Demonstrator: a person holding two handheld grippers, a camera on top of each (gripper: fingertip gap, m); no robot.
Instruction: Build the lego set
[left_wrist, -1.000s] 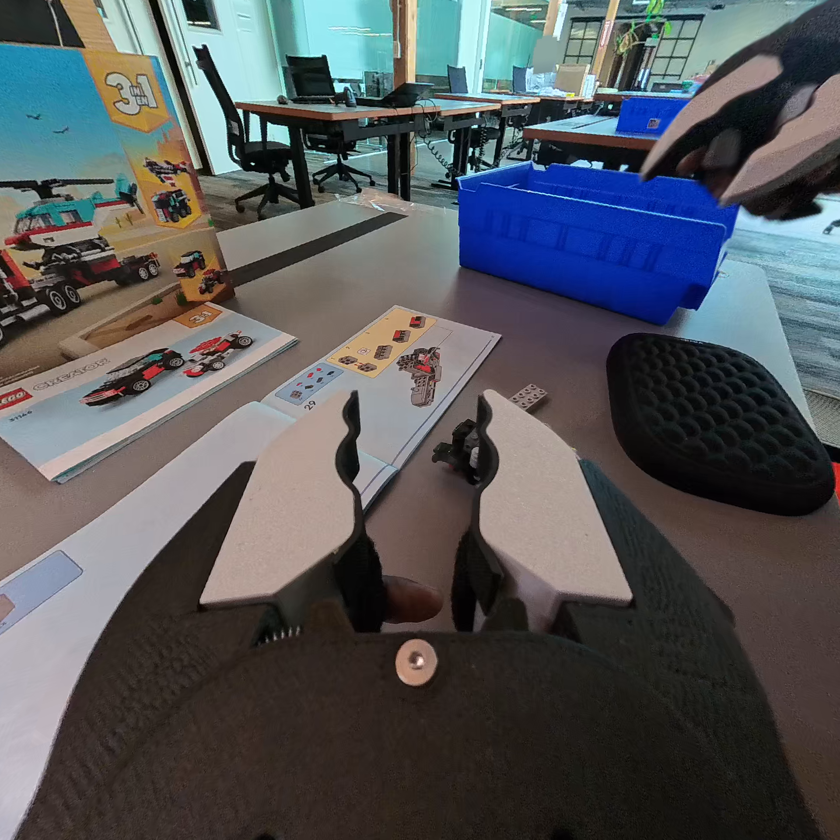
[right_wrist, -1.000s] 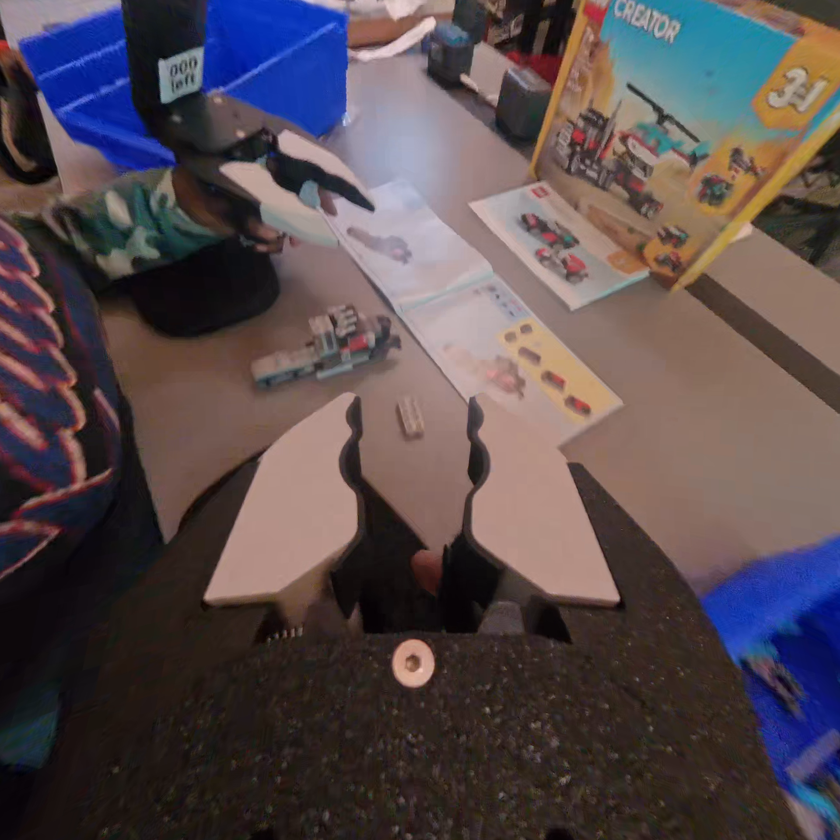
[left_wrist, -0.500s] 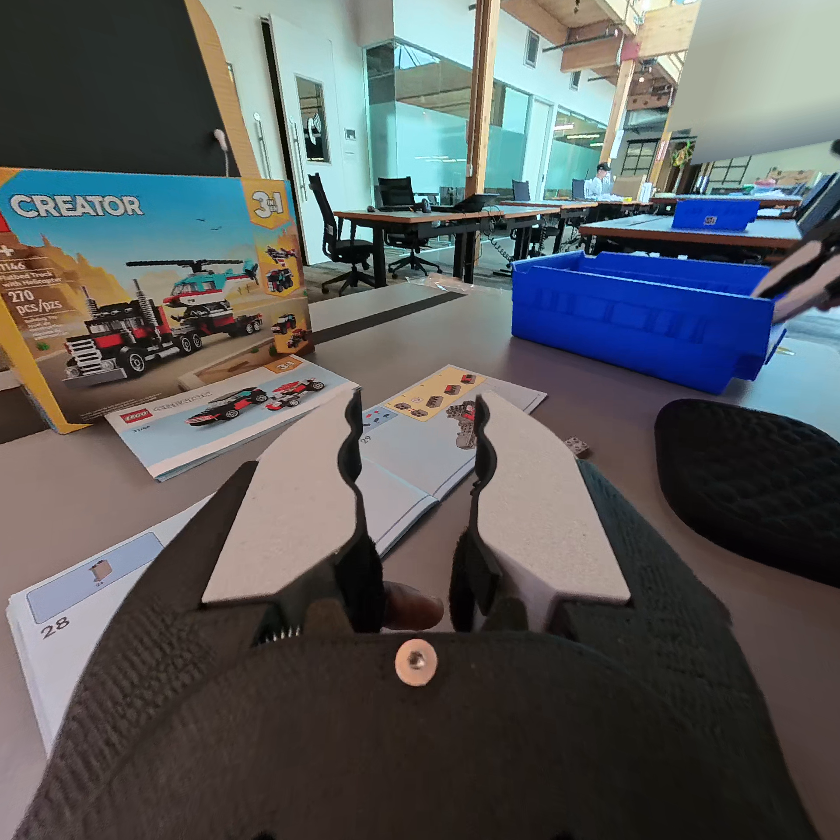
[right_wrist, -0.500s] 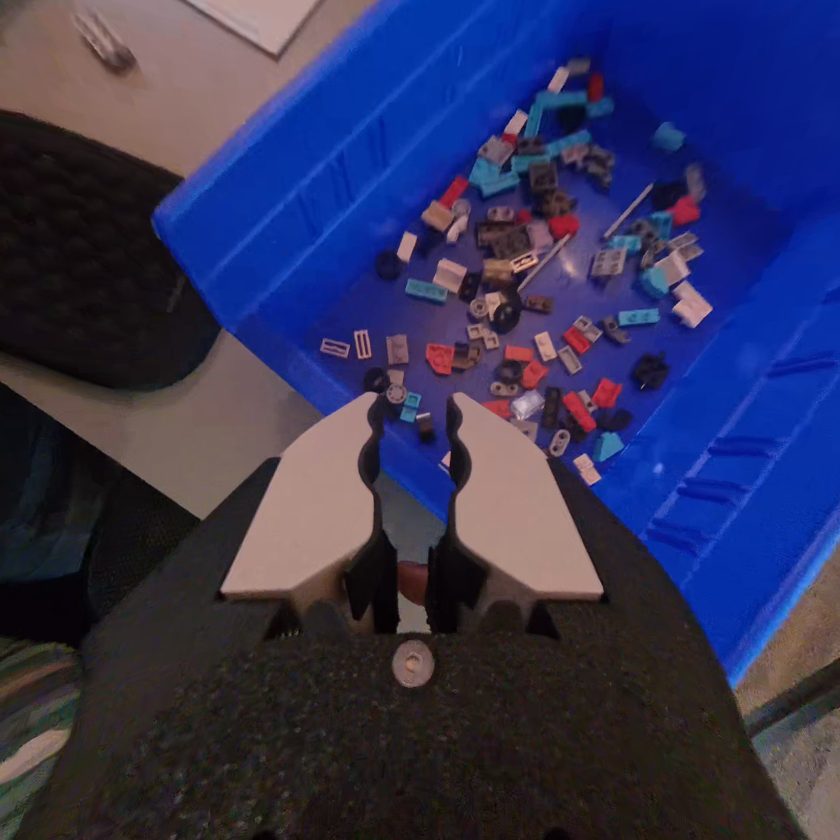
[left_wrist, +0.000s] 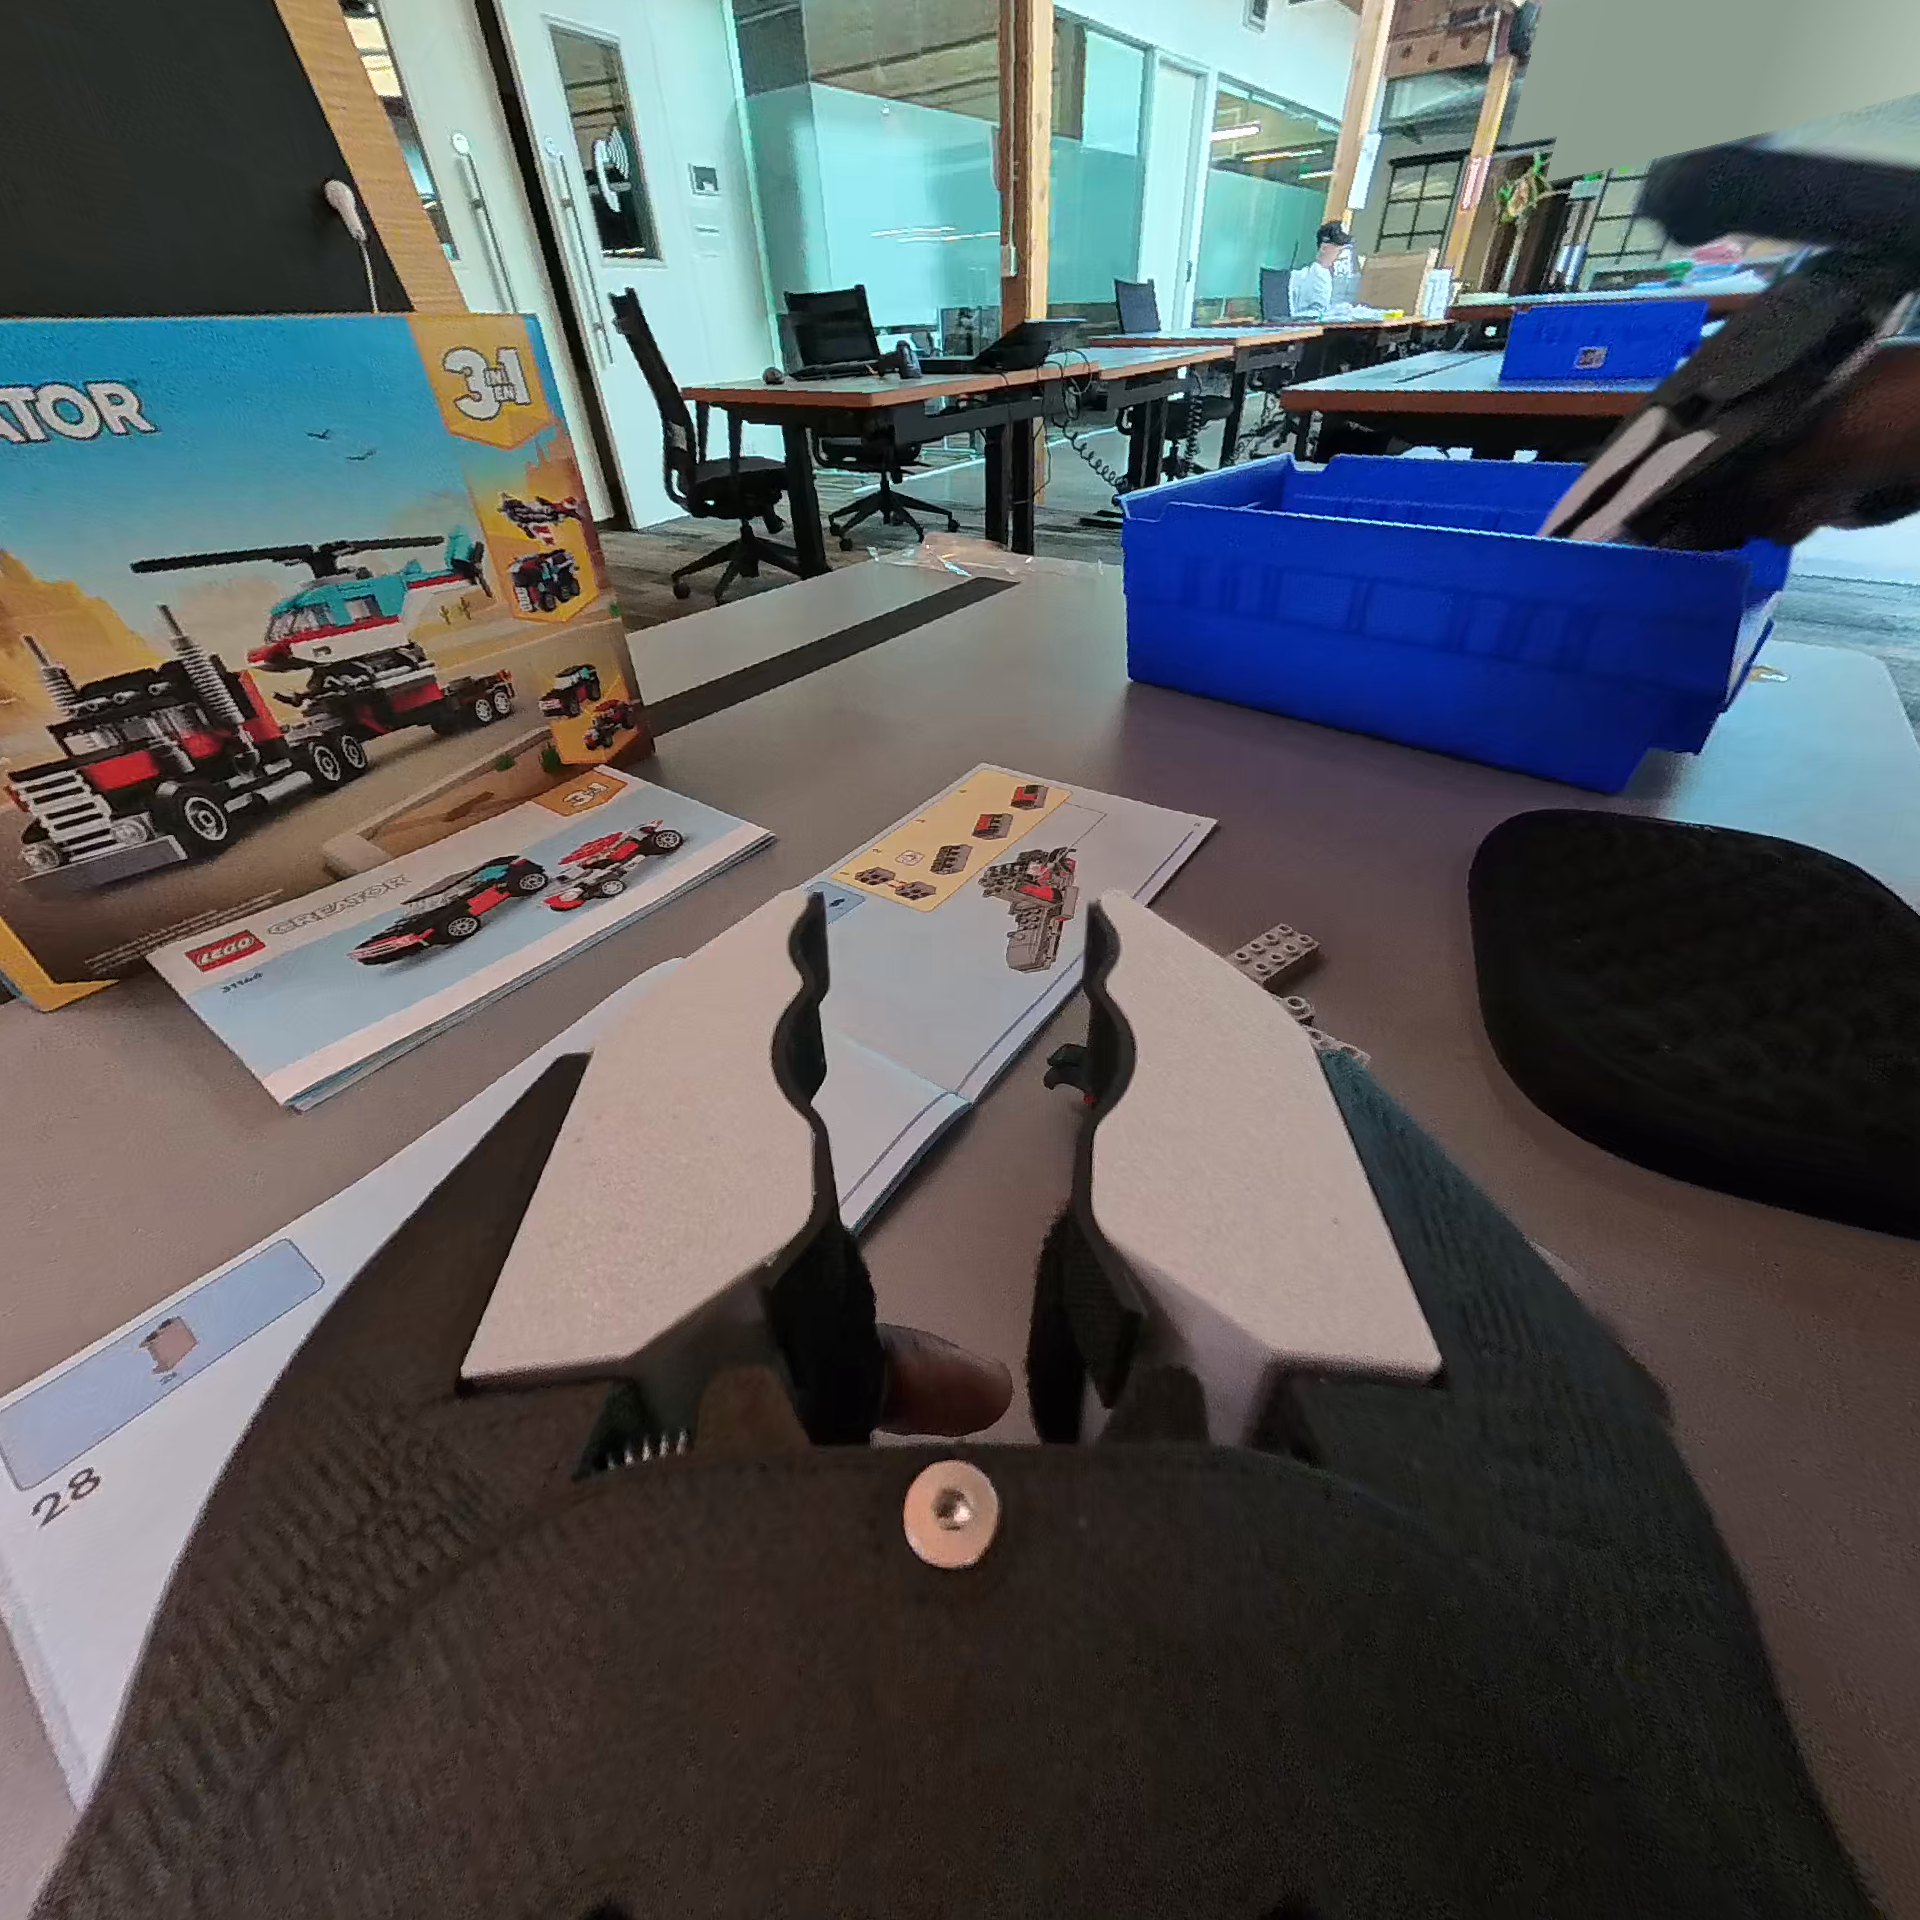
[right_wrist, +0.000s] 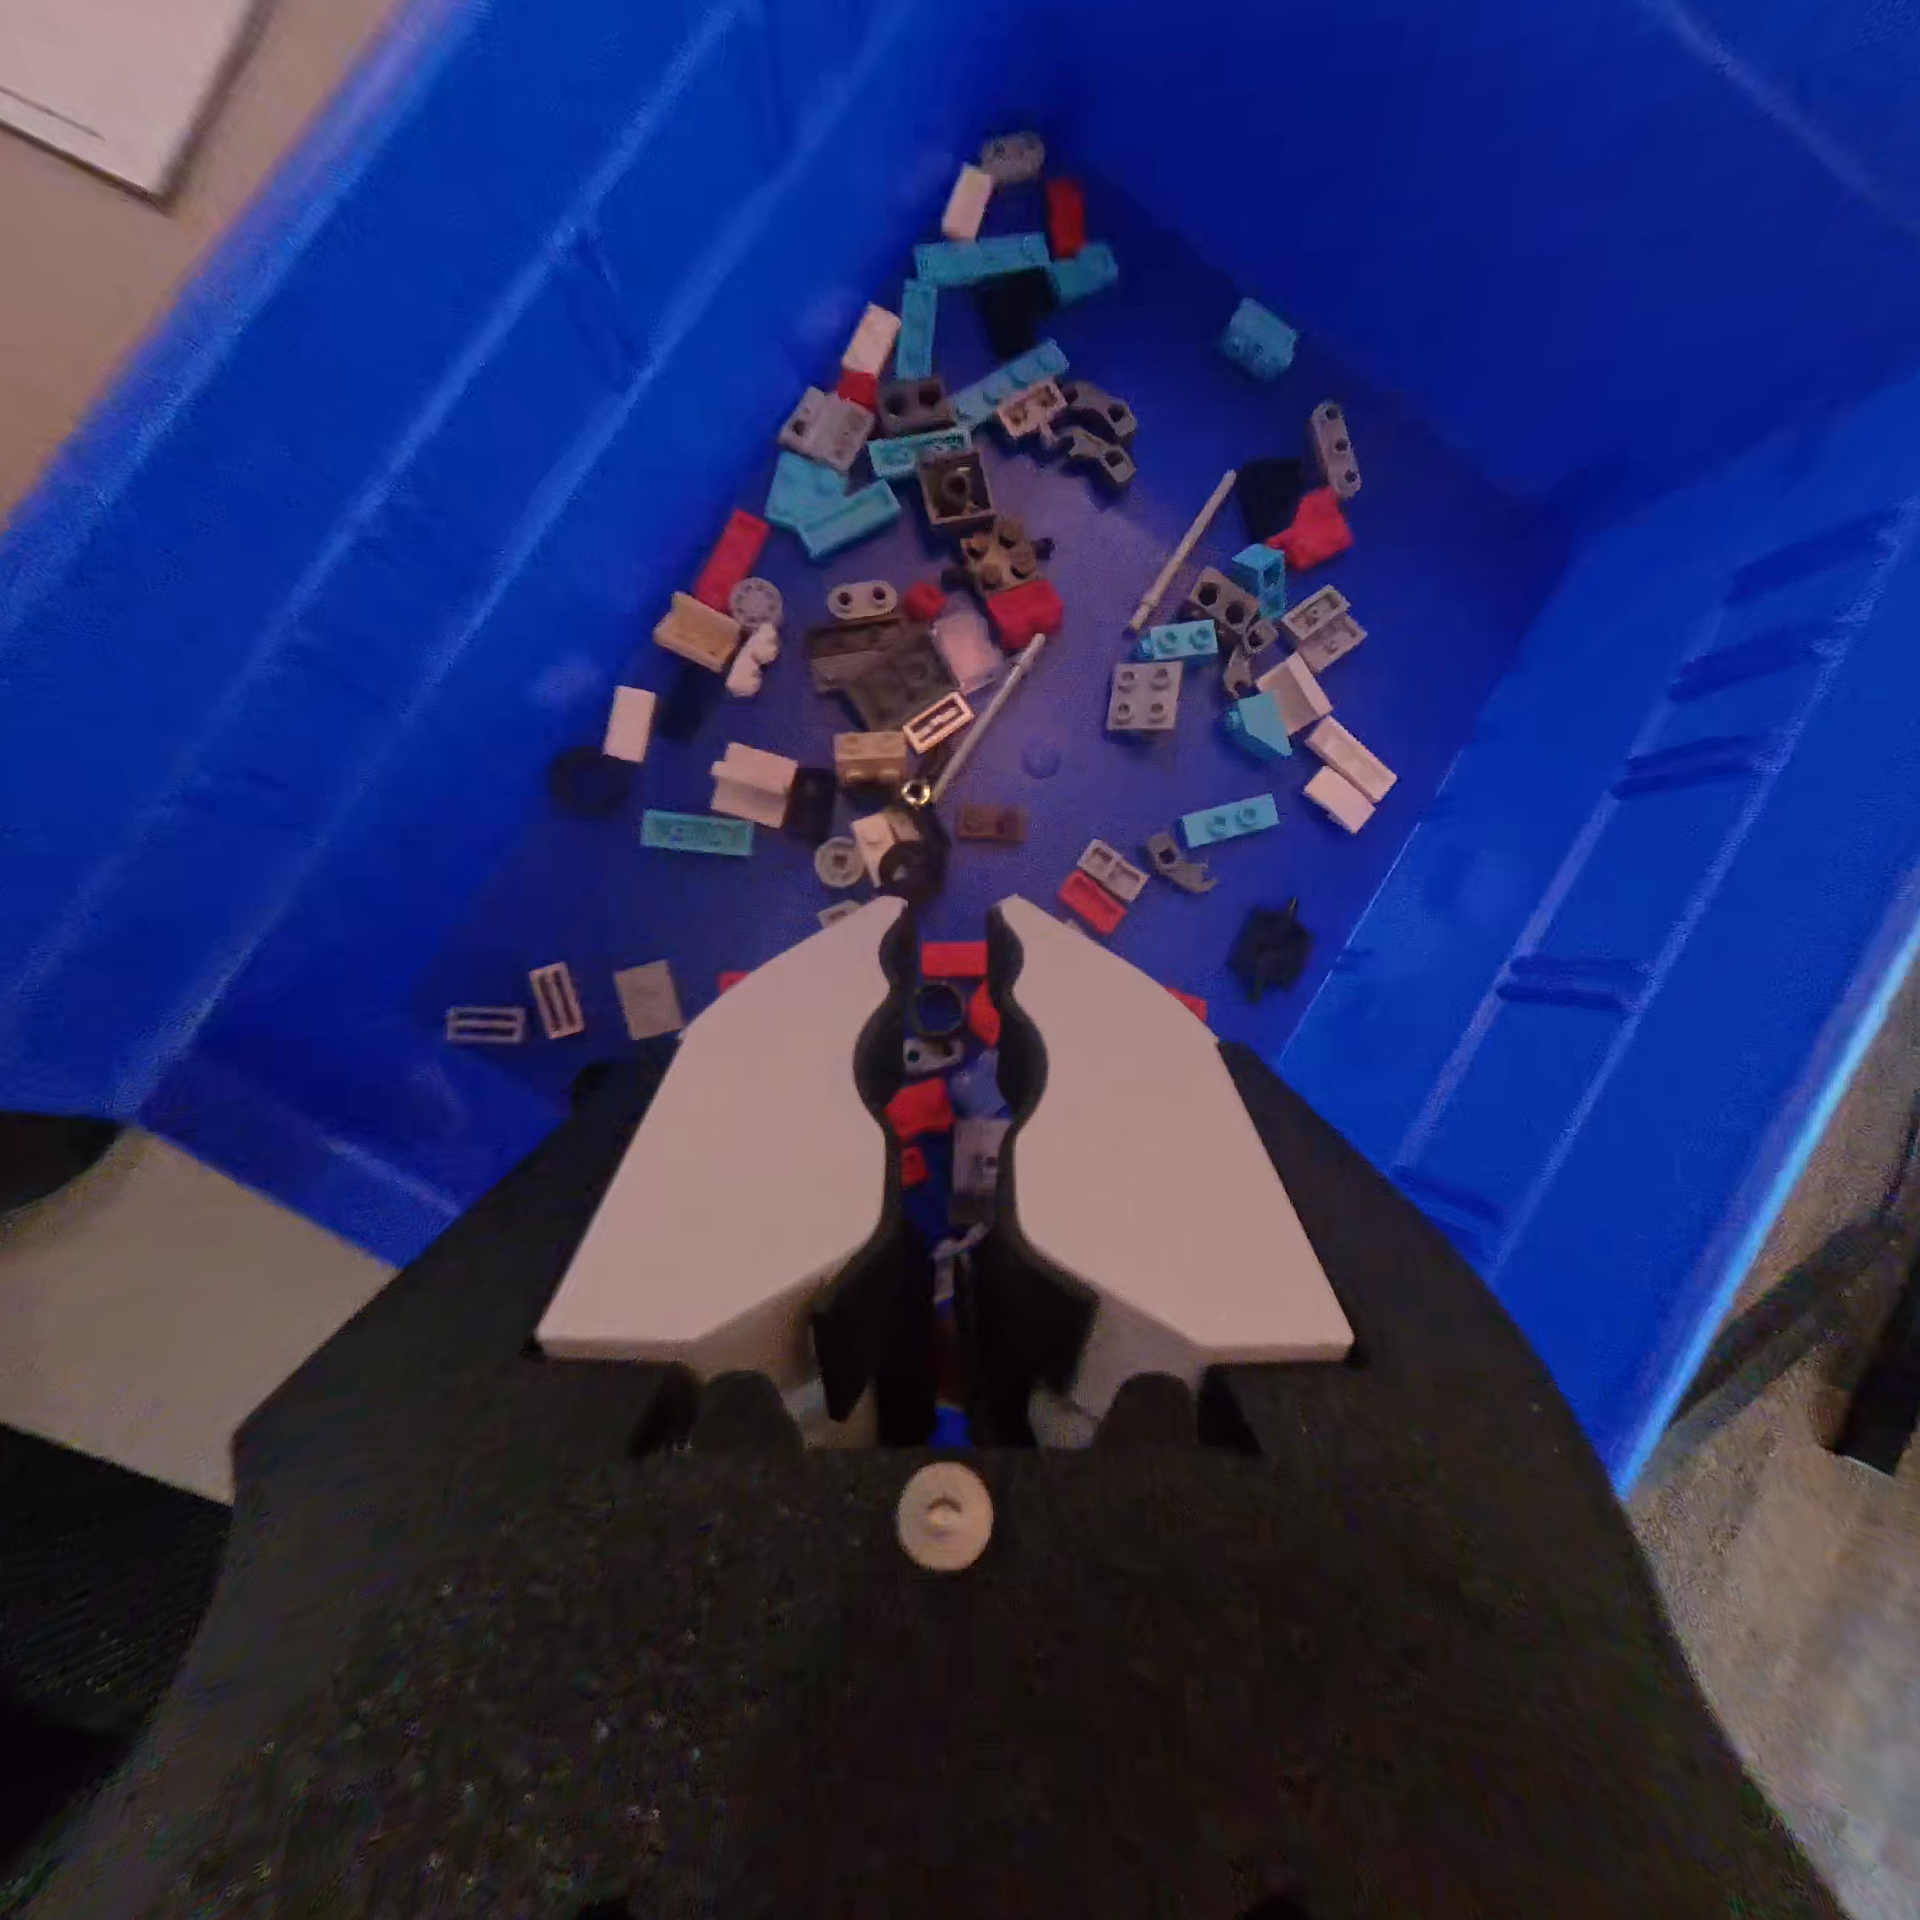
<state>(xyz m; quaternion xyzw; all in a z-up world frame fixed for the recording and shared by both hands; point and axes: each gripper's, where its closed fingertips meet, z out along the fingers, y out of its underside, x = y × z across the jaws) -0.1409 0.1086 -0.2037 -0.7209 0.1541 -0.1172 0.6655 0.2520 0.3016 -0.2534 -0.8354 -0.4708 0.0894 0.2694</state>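
My left gripper (left_wrist: 951, 914) is open and empty, low over the grey table, pointing at the open instruction booklet (left_wrist: 997, 883). The partly built model (left_wrist: 1070, 1070) is mostly hidden behind its right finger. A small grey plate (left_wrist: 1273, 951) lies just beyond it. My right gripper (right_wrist: 951, 920) is down inside the blue bin (right_wrist: 416, 520), its jaws open by a narrow gap with nothing held. Its tips hover over the loose bricks (right_wrist: 987, 623) on the bin floor. The left wrist view shows the bin (left_wrist: 1423, 623) at the far right with the right gripper (left_wrist: 1621, 478) dipping in.
The set's box (left_wrist: 260, 623) stands at the far left with a second booklet (left_wrist: 457, 925) in front of it. A black padded cushion (left_wrist: 1704, 1018) lies right of the model. Desks and chairs fill the room behind.
My right gripper swung from over the table into the blue bin, dropped closer to the bricks, and its jaws narrowed. My left gripper tilted up and stayed open.
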